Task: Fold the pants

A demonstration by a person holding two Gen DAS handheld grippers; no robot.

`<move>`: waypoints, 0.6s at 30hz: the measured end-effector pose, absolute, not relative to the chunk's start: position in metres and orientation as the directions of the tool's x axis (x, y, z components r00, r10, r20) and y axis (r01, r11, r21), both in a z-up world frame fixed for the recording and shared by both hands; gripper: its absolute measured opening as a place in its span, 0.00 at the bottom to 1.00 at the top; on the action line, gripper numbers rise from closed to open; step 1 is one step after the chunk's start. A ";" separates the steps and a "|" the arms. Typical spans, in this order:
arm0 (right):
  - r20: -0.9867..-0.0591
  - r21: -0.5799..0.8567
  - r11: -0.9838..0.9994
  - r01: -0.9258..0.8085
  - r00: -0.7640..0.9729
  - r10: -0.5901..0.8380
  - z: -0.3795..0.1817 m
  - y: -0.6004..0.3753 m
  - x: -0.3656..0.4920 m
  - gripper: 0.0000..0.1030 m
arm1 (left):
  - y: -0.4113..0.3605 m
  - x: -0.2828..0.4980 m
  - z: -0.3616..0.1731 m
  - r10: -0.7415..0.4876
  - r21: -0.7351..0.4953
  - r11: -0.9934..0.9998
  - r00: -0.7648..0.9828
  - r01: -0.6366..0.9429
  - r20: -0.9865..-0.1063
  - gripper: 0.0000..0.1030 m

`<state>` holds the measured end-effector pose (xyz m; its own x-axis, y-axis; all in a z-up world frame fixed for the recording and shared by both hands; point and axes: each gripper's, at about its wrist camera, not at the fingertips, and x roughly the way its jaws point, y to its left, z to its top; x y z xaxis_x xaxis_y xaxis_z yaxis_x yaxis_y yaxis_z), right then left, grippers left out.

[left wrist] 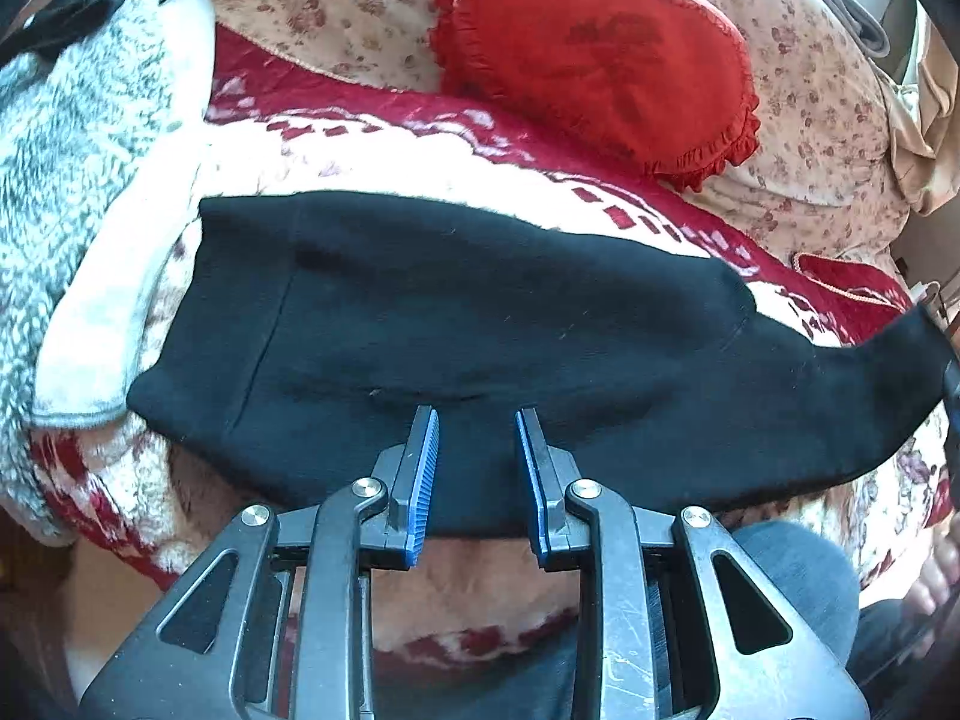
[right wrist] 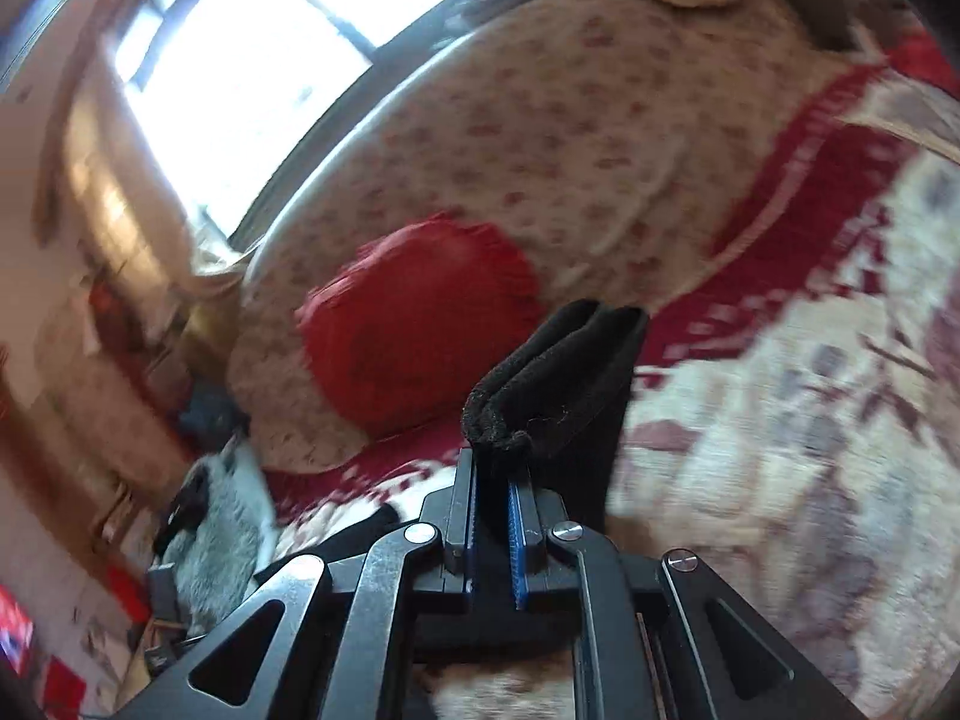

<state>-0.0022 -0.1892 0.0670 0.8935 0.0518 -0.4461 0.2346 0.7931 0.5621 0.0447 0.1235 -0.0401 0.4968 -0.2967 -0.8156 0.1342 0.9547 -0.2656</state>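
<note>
The black pants lie flat on the blanket just ahead of the left gripper, whose part-spread jaws straddle their near edge without pinching it, while the right gripper pinches a bunched end aloft, so the fold-over is under way and next needs that end carried across

left tongs: tilted steeply downward, jaws apart with a clear gap, blue pads either side of the near edge of the pants, not pressing on it. right tongs: rolled over, angled slightly below level, jaws clamped on a bunched fold of the pants, the cloth standing up beyond the tips.
</note>
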 end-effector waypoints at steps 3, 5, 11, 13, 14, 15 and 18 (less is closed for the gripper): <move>-0.461 0.519 0.850 0.086 0.866 0.194 0.078 -0.147 0.035 0.08 | 0.122 0.044 -0.043 -0.292 -0.248 0.956 0.500 0.156 -0.815 0.25; -0.492 0.494 0.869 -0.041 0.811 0.317 0.079 -0.114 0.063 0.08 | 0.120 0.045 -0.043 -0.299 -0.250 0.954 0.495 0.163 -0.816 0.29; -0.681 0.418 0.875 -0.245 0.553 0.480 0.035 -0.036 0.129 0.08 | 0.115 0.046 -0.036 -0.332 -0.276 0.943 0.486 0.185 -0.808 0.30; -0.727 0.433 0.866 -0.250 0.471 0.500 0.011 -0.031 0.140 0.08 | 0.114 0.044 -0.033 -0.338 -0.280 0.941 0.487 0.190 -0.806 0.30; -0.751 0.436 0.868 -0.237 0.435 0.497 -0.001 -0.031 0.145 0.08 | 0.113 0.044 -0.032 -0.342 -0.282 0.940 0.487 0.195 -0.804 0.30; -0.767 0.451 0.866 -0.216 0.404 0.500 -0.014 -0.034 0.149 0.08 | 0.111 0.042 -0.030 -0.350 -0.284 0.936 0.488 0.206 -0.800 0.30; -0.761 0.495 0.845 -0.204 0.368 0.535 -0.031 -0.035 0.150 0.09 | 0.103 0.040 -0.020 -0.377 -0.291 0.925 0.489 0.246 -0.787 0.30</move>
<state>0.1500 -0.0353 -0.0314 0.3676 0.5348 -0.7608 -0.2044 0.8445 0.4949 0.0400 0.1026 -0.0201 0.4887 -0.3772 -0.7867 0.2461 0.9247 -0.2905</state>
